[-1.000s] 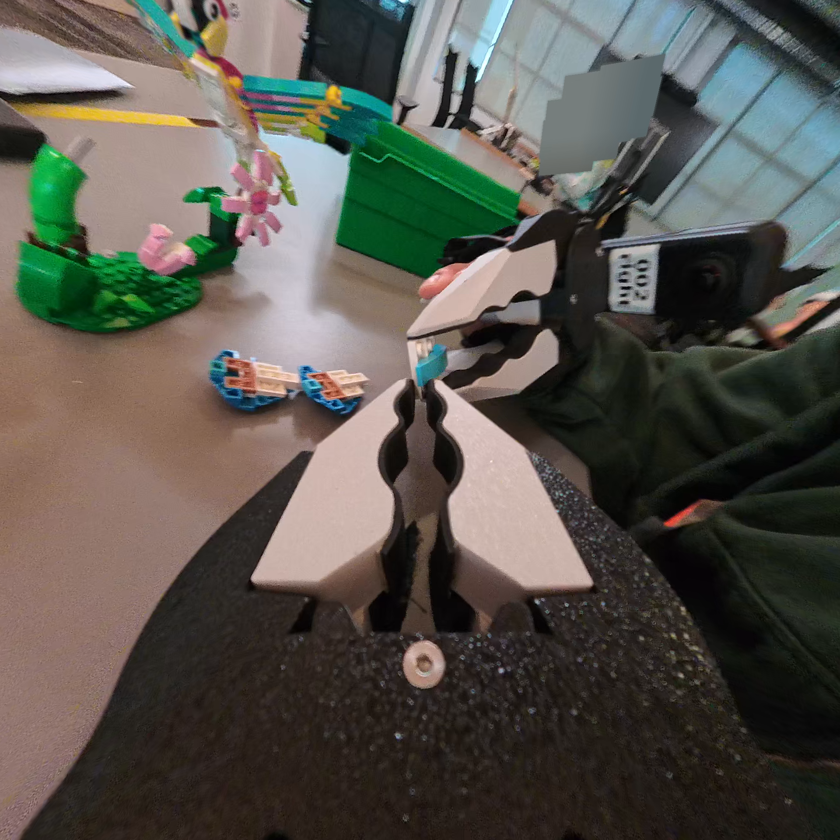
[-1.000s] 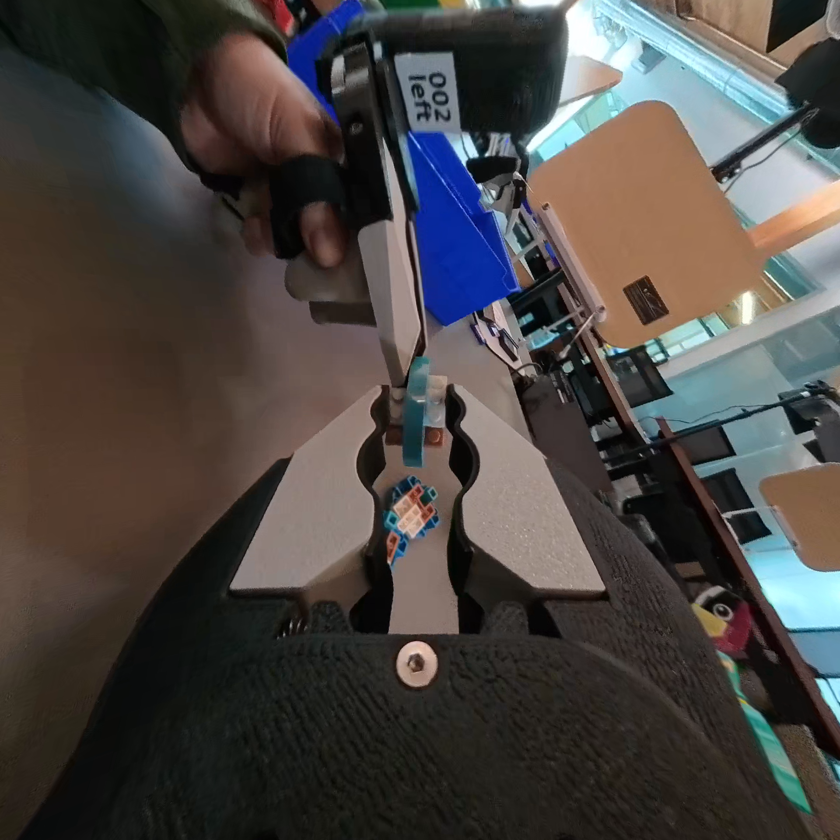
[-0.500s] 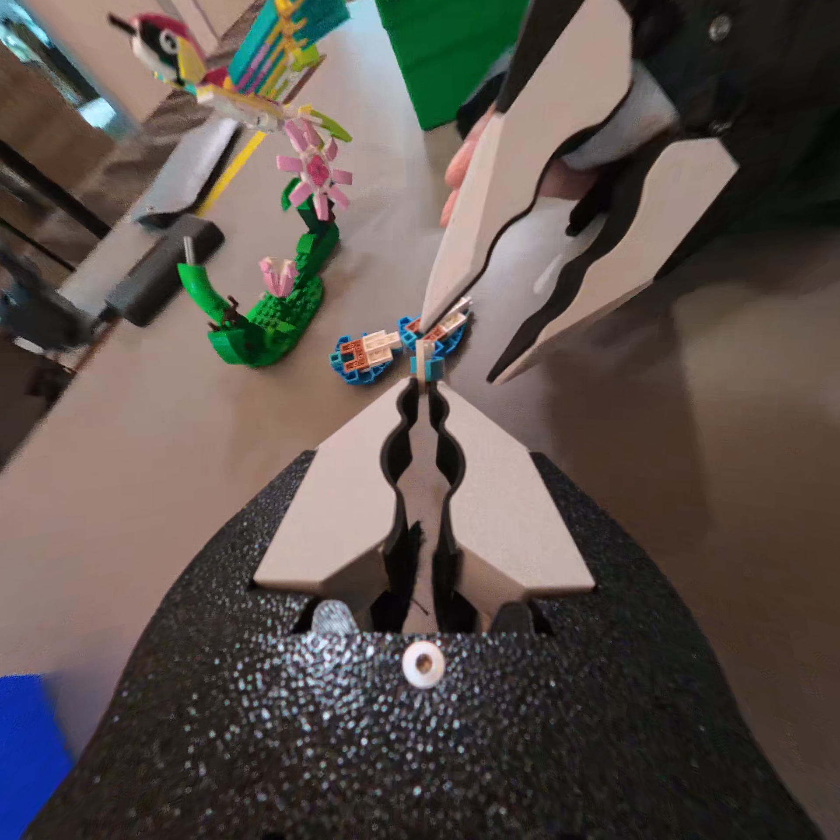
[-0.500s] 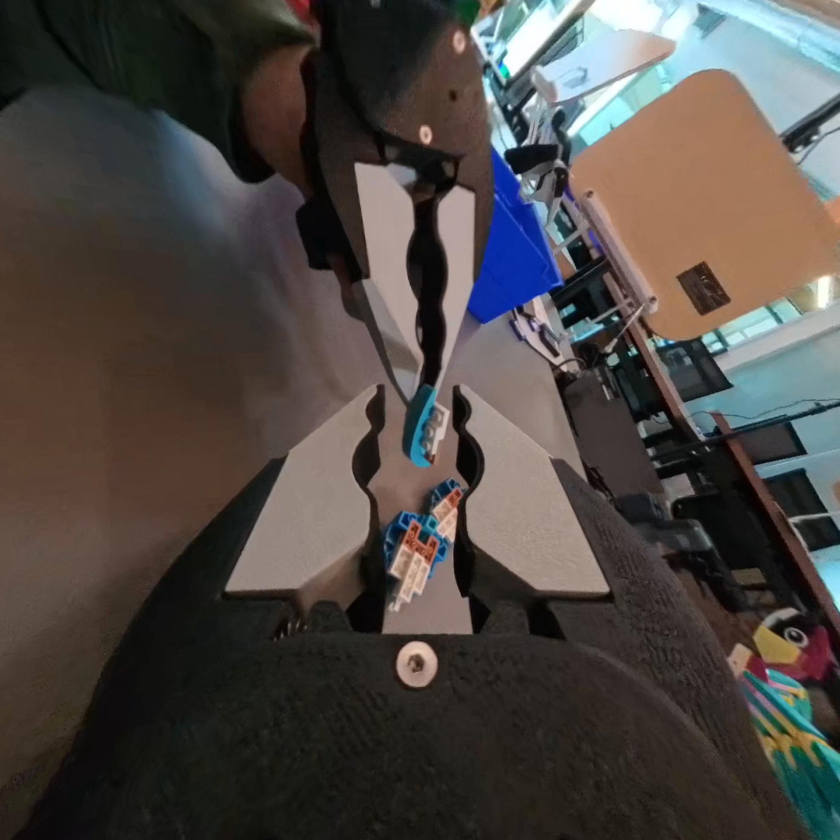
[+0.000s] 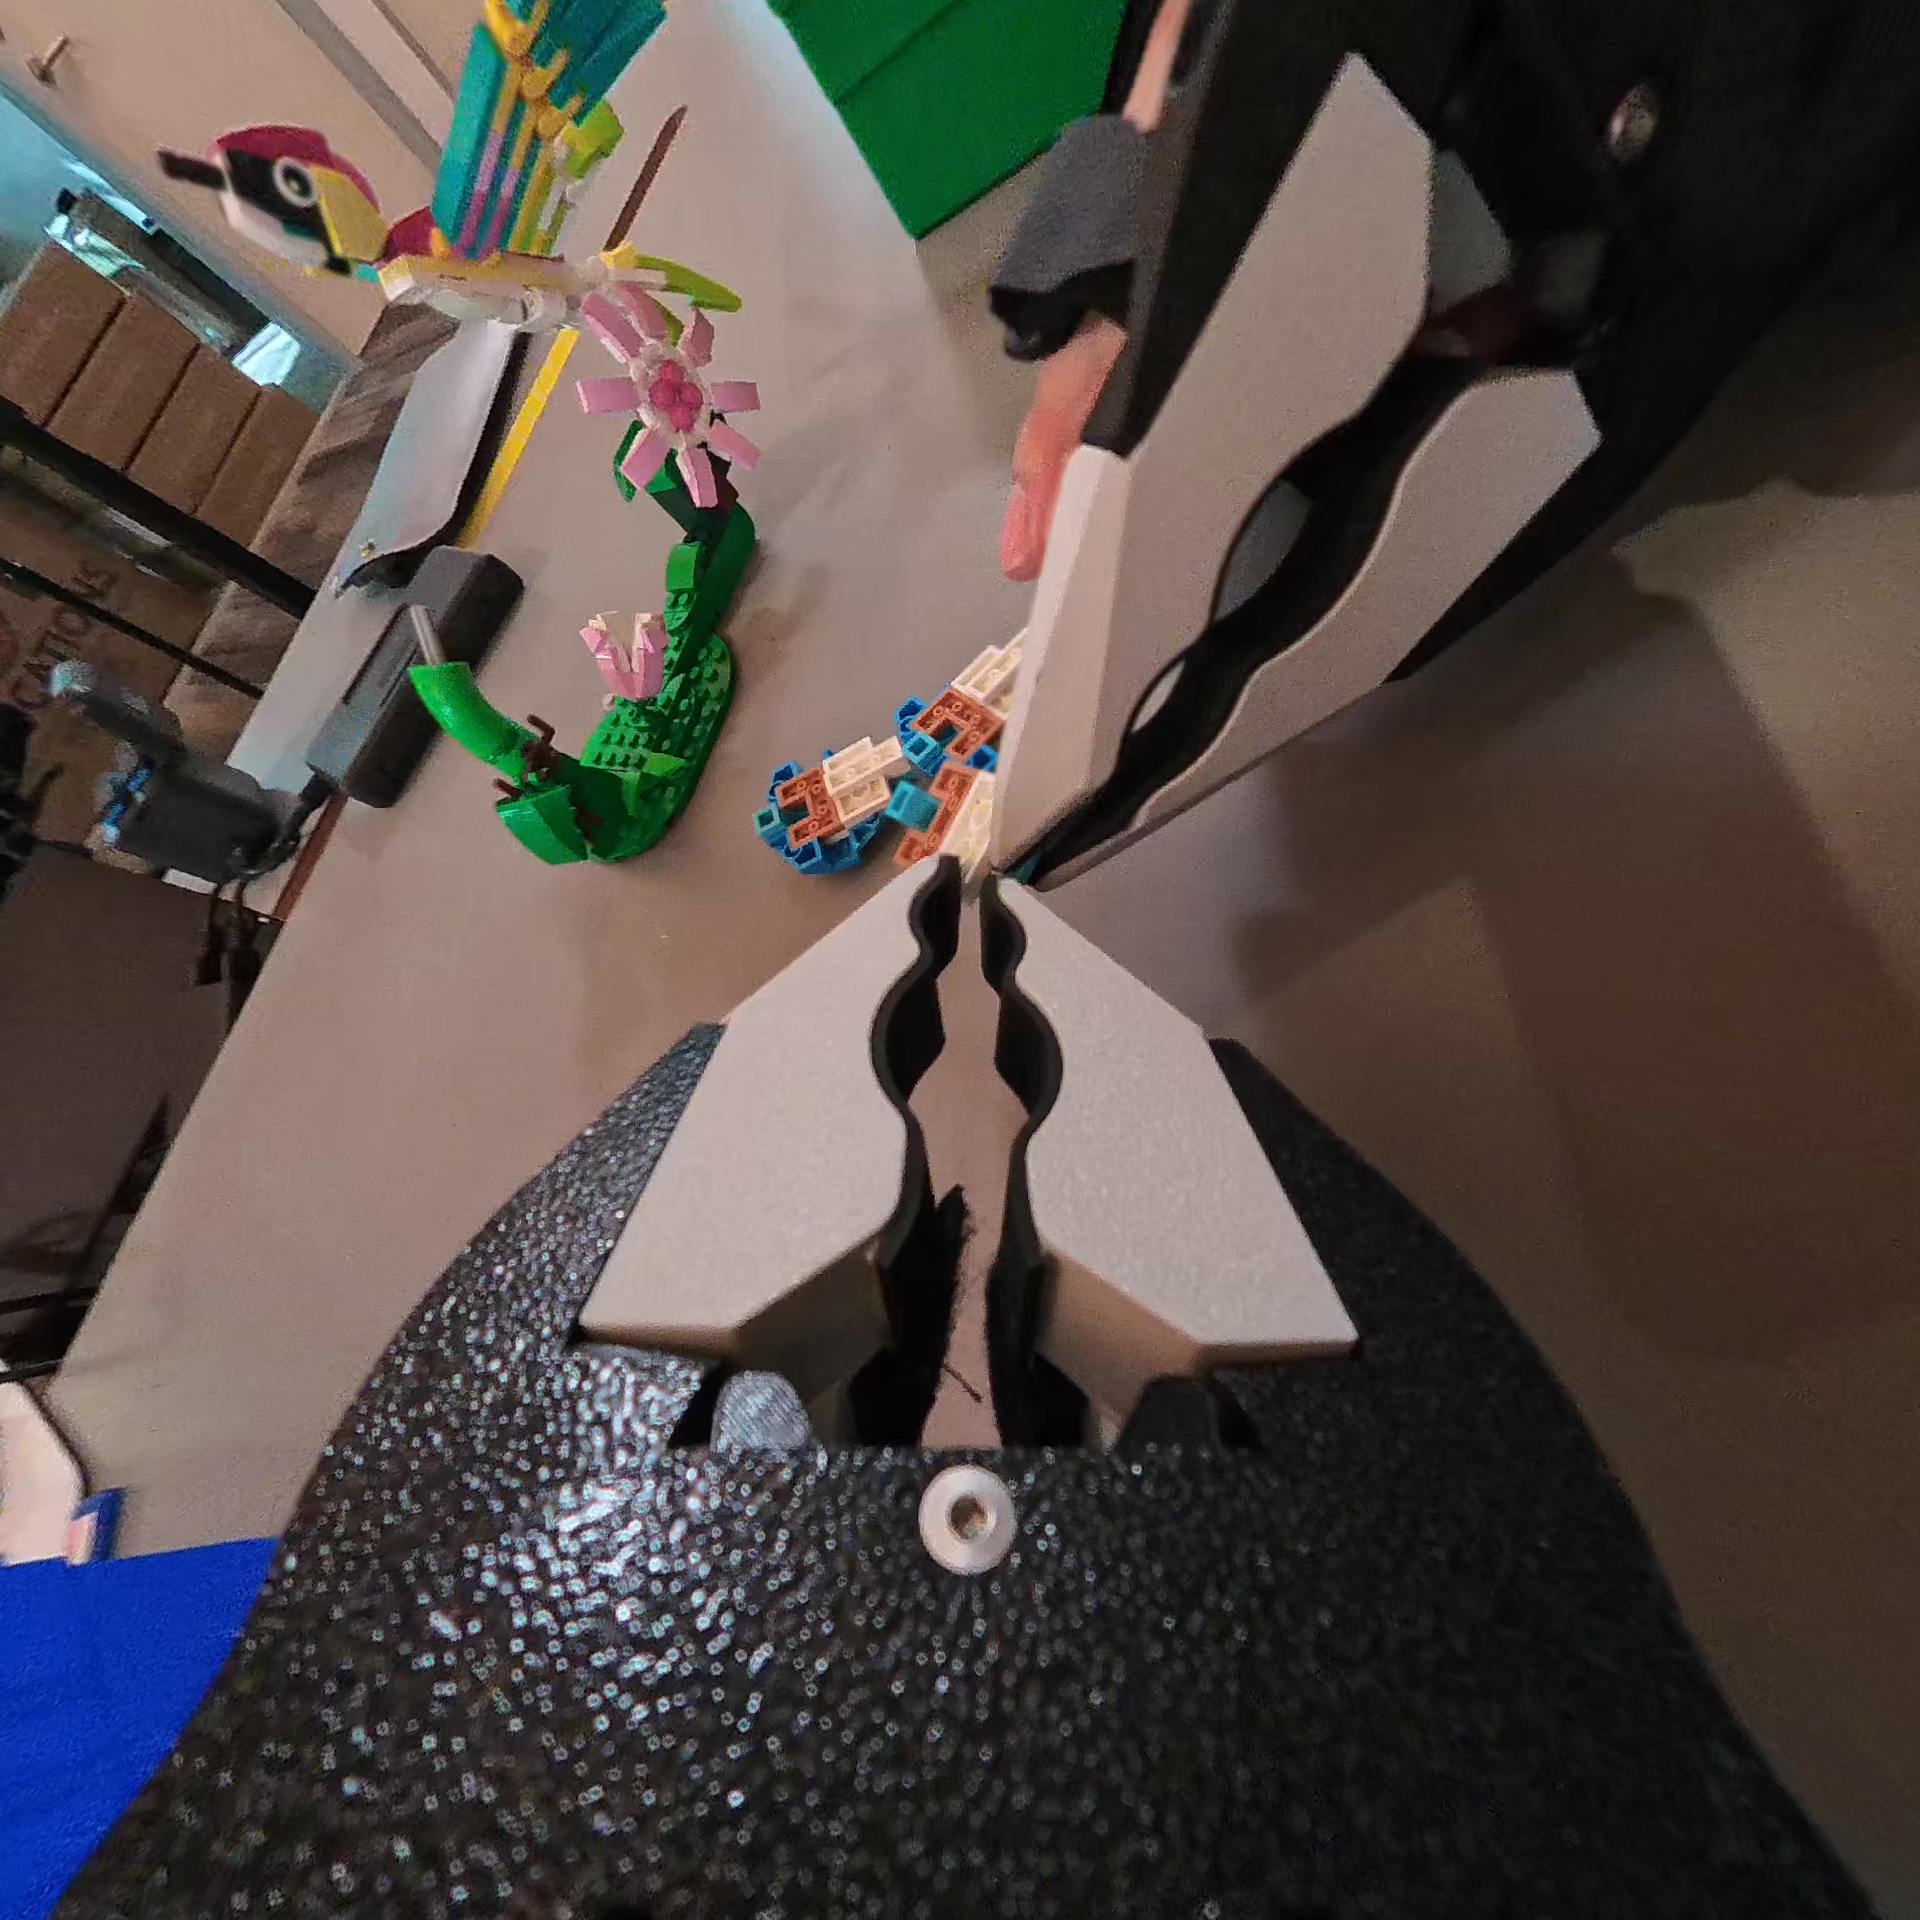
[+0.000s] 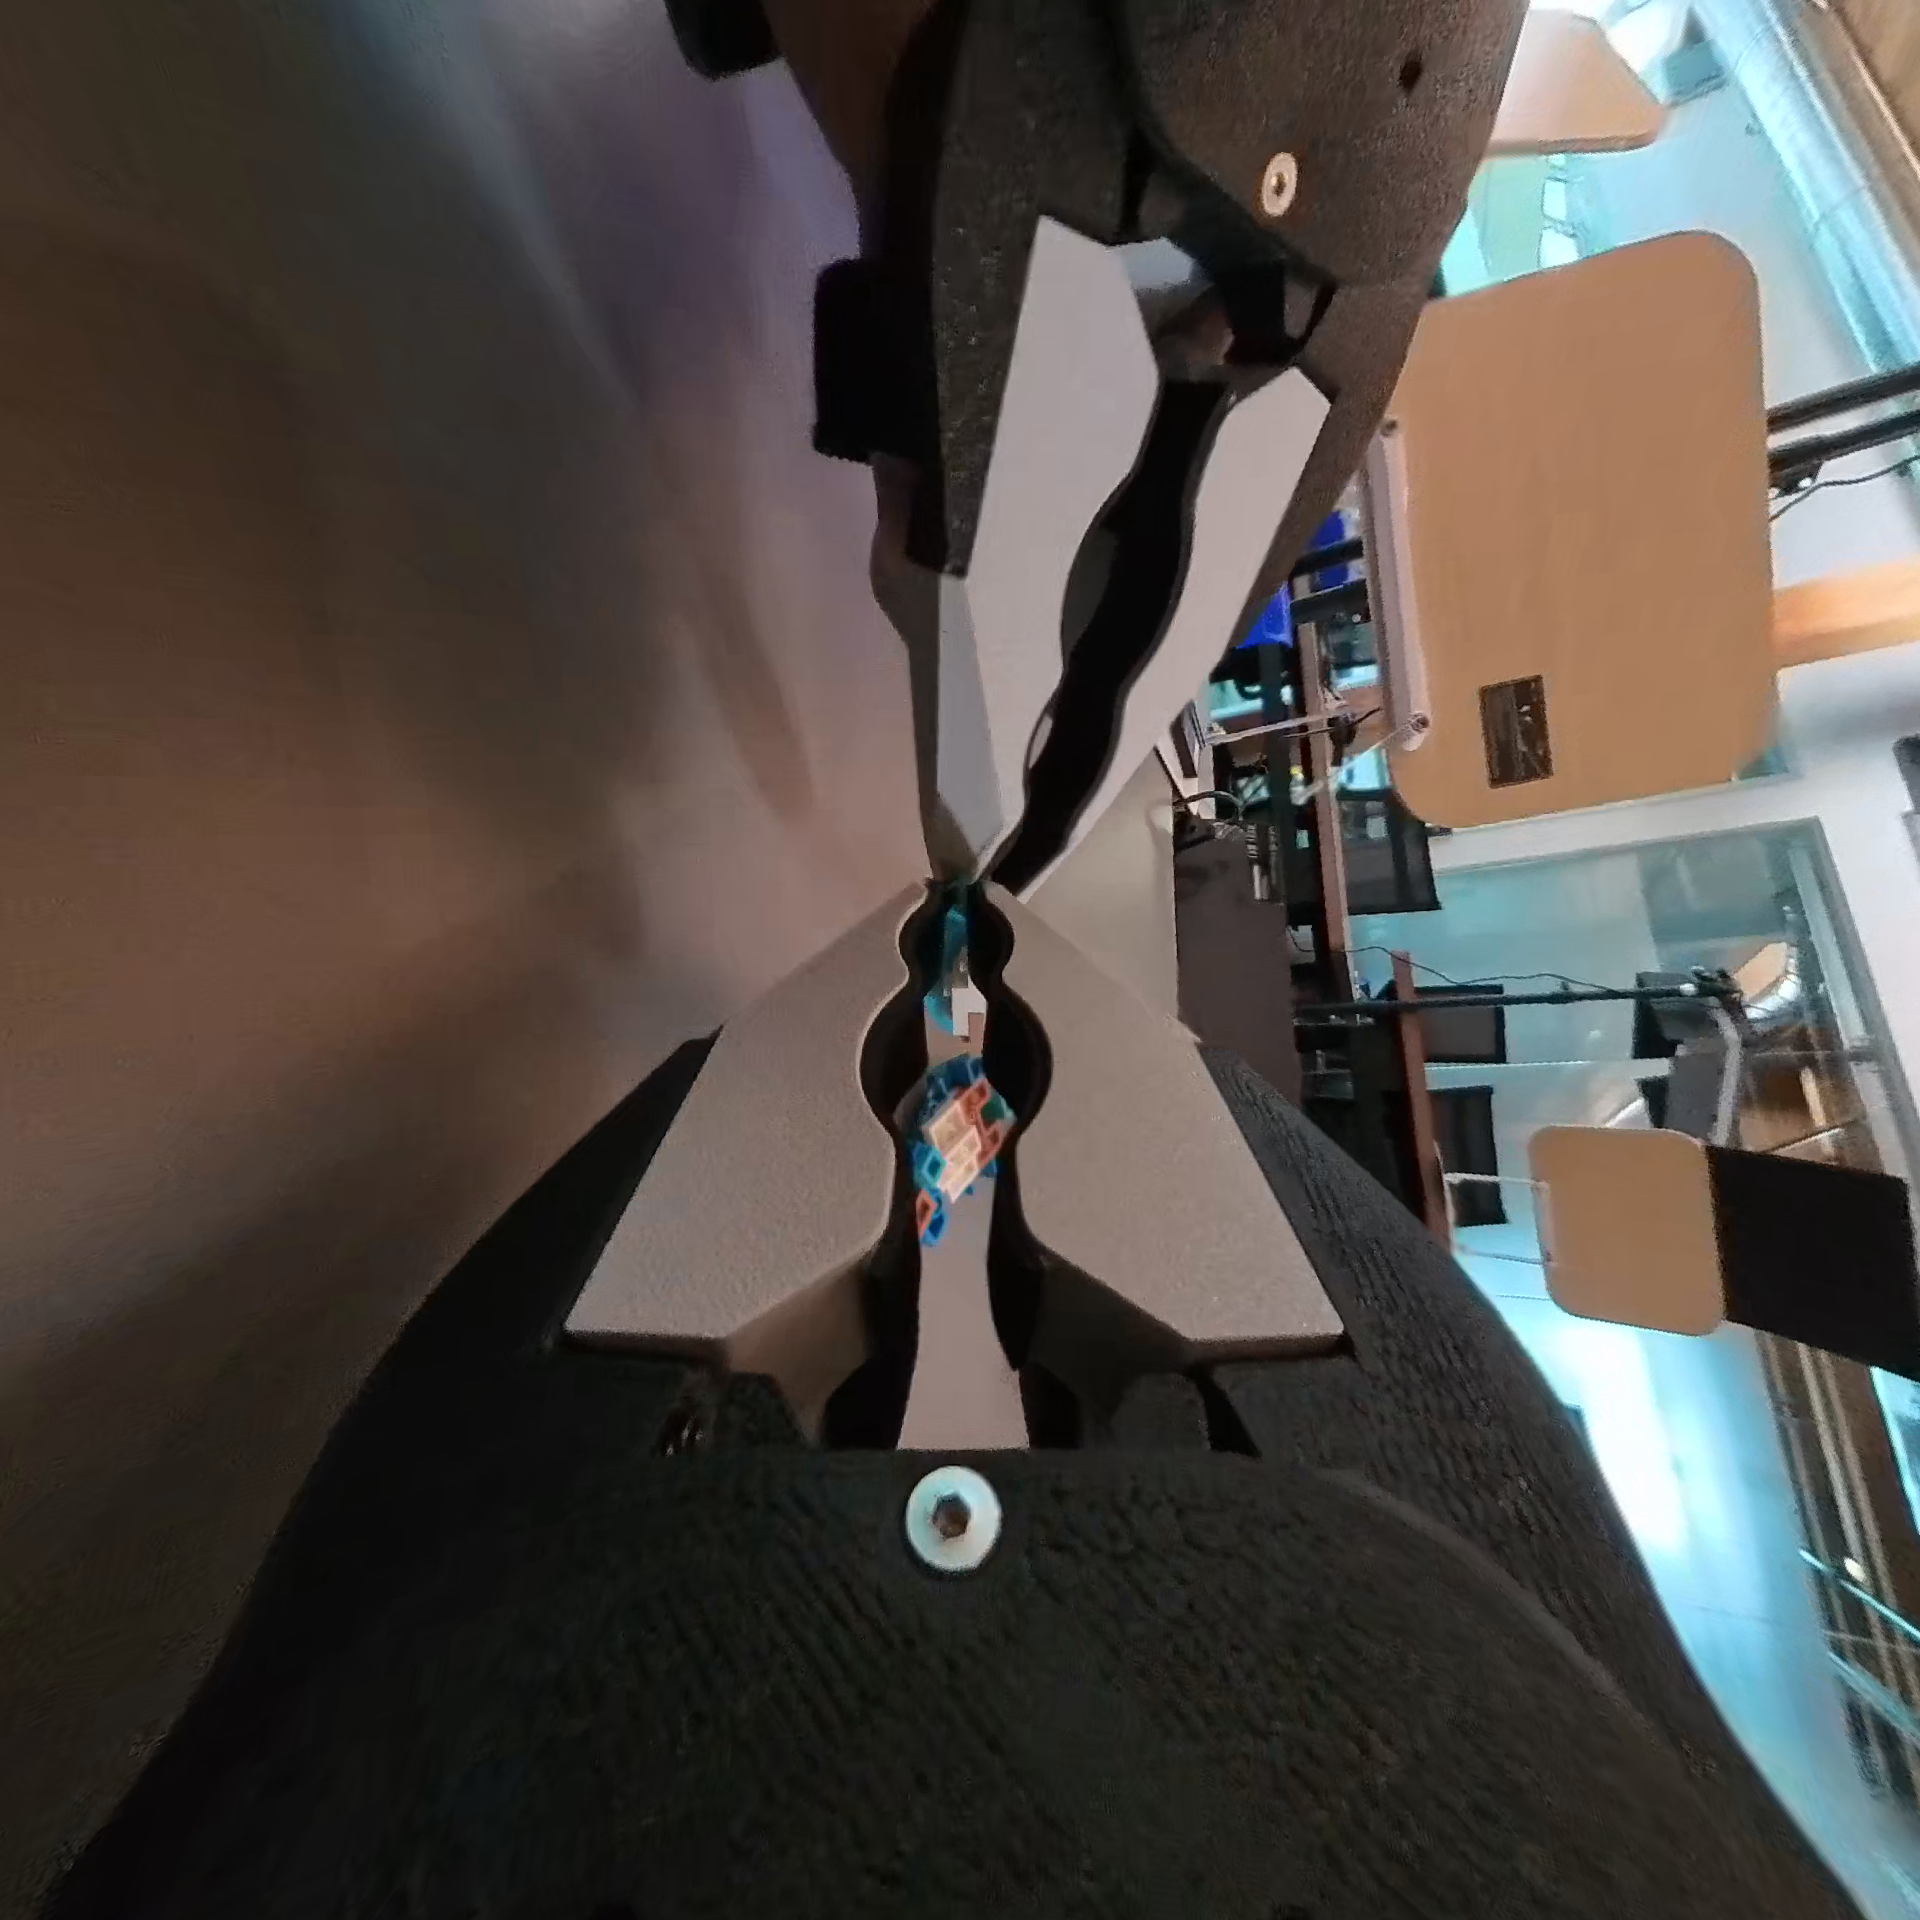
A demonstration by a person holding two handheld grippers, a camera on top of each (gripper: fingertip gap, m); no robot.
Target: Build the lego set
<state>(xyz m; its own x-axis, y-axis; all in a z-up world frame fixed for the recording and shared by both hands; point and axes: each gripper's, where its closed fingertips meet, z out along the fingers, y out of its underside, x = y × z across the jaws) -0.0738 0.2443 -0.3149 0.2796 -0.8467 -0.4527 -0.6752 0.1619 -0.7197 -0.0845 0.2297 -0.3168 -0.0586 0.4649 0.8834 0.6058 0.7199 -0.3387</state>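
My left gripper is shut on a small teal-and-white brick piece, held above the grey table. My right gripper meets it tip to tip and is shut on the same piece. In the left wrist view the right gripper comes down from the upper right. In the right wrist view the left gripper comes from above. Blue, orange and white brick clusters lie on the table just beyond the tips, and they show between the right gripper's fingers.
A green brick base with pink flowers stands left of the clusters, with a brick bird behind it. A green bin is at the back, a blue bin near left, and a dark grey box by the table's edge.
The right gripper, open half a second ago, has closed on the small piece next to the left gripper's tips. Both grippers have tilted and moved nearer the brick clusters.
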